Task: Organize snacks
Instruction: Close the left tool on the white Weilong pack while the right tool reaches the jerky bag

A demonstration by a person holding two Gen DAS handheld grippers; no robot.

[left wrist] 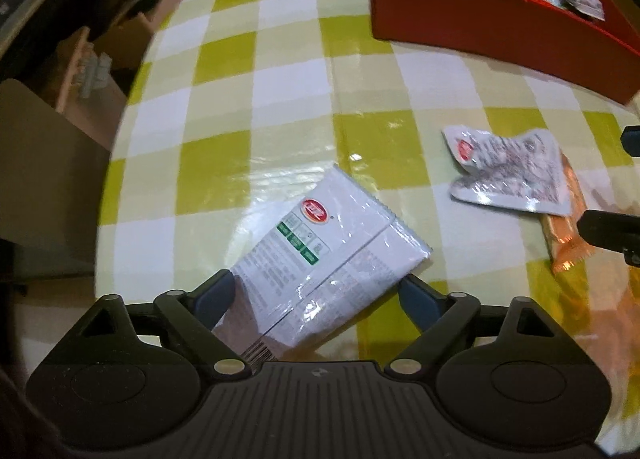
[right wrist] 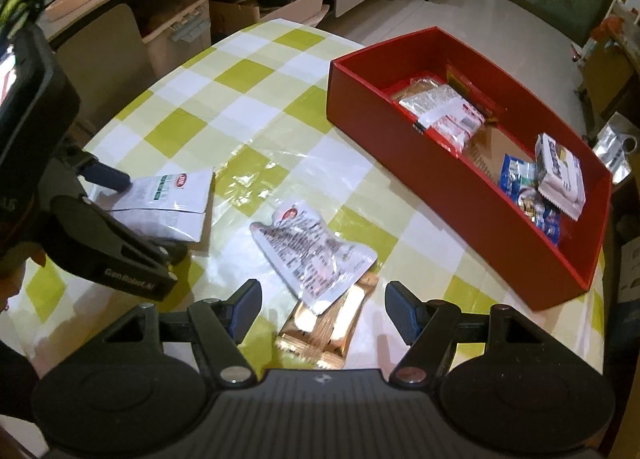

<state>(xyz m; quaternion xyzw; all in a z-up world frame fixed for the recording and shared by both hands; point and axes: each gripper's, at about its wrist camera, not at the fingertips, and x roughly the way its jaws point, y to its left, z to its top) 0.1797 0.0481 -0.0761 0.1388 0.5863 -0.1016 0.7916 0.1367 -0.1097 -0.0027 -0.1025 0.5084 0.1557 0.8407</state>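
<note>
From your left wrist, the left claw (left wrist: 316, 293) stands wide open with the flat white packet (left wrist: 332, 255) lying between its blue pads; the near end of the packet runs under the claw, its long axis slanting away up and to the right. The pads flank it and do not look to be pressing it yet.

From your right wrist, the right claw (right wrist: 320, 309) is open and holds nothing, poised over the gold wrapper (right wrist: 328, 323), whose far end is tucked under the crumpled white packet (right wrist: 316, 255). The red box (right wrist: 440, 183) lies beyond, up and right on the bench (right wrist: 256, 107), nearer your right hand.
</note>
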